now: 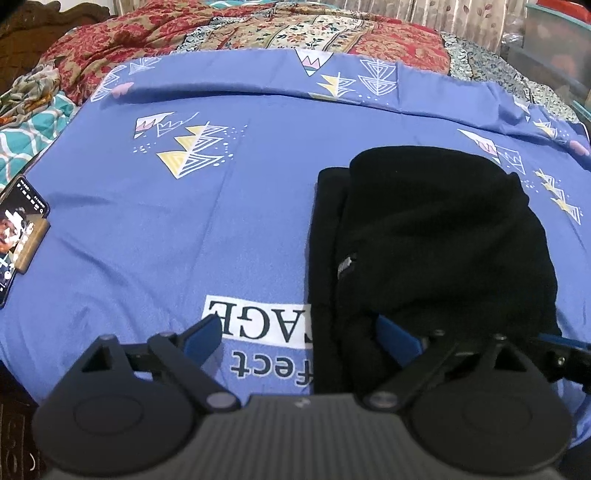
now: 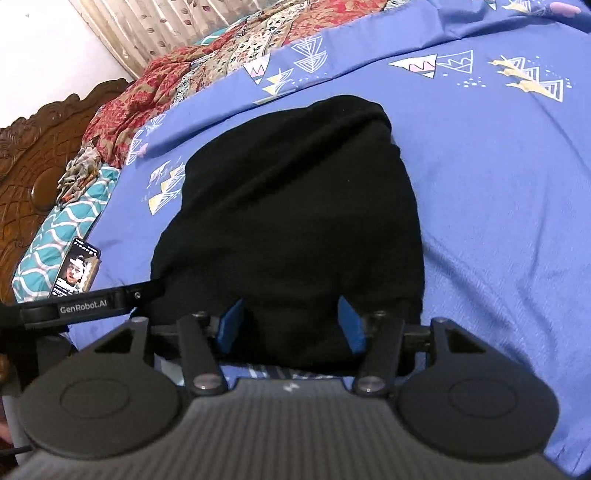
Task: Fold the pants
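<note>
The black pants (image 1: pixel 424 229) lie folded into a compact bundle on the blue printed bedsheet (image 1: pixel 166 229). In the left wrist view my left gripper (image 1: pixel 301 338) is wide open at the bundle's near left corner. One of its fingers is over the sheet and the other rests on the black cloth. In the right wrist view the pants (image 2: pixel 295 206) fill the middle. My right gripper (image 2: pixel 291 325) is open around their near edge, with the cloth between the blue pads (image 2: pixel 231 325), which do not visibly pinch it. The left gripper's side (image 2: pixel 85 306) shows at the left.
A lit phone (image 1: pixel 18 236) (image 2: pixel 75 269) lies on the sheet at the left. Red patterned quilts (image 1: pixel 258 29) are piled at the far side. A carved wooden headboard (image 2: pixel 29 166) and a teal blanket (image 2: pixel 62 236) are beyond the phone. Plastic bins (image 1: pixel 554 44) stand far right.
</note>
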The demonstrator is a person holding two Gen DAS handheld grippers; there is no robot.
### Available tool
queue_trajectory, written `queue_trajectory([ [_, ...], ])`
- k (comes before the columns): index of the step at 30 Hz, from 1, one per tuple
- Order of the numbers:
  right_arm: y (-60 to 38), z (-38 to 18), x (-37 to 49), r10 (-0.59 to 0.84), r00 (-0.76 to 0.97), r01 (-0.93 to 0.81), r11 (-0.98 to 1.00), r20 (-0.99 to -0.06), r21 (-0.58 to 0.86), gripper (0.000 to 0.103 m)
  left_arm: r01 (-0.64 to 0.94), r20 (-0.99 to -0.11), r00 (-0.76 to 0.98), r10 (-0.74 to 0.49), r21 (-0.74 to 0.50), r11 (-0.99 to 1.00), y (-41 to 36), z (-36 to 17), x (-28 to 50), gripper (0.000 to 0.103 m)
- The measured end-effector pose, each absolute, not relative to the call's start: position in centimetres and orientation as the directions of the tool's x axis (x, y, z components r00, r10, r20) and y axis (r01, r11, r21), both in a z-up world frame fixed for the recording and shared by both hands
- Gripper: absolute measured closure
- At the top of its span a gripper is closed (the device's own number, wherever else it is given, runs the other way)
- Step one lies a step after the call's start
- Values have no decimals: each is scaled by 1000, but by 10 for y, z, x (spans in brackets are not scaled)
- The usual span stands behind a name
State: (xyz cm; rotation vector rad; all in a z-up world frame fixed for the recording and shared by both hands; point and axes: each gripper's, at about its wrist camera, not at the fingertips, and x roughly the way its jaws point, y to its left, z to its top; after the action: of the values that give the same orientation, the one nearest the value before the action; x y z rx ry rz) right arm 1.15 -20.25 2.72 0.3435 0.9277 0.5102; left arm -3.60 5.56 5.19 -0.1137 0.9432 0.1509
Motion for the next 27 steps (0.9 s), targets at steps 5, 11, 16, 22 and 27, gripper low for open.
queue_trajectory([
  [5, -201, 27, 10, 563, 487, -282, 825, -668, 489, 32, -188, -816, 572, 84, -31, 982, 57, 52, -36, 1],
  [11, -199, 26, 9, 568, 480, -294, 822, -668, 488, 26, -181, -794, 602, 83, -34, 983, 54, 52, -43, 0],
  [16, -199, 27, 8, 577, 481, -299, 816, -661, 495, 21, -196, -797, 598, 80, -48, 979, 55, 52, -43, 0],
  [22, -198, 27, 8, 590, 476, -313, 807, -652, 502, 14, -200, -798, 598, 69, -65, 978, 56, 52, -44, 0],
  [27, -199, 27, 8, 593, 477, -314, 804, -649, 504, 13, -191, -793, 603, 86, -39, 981, 53, 52, -44, 0],
])
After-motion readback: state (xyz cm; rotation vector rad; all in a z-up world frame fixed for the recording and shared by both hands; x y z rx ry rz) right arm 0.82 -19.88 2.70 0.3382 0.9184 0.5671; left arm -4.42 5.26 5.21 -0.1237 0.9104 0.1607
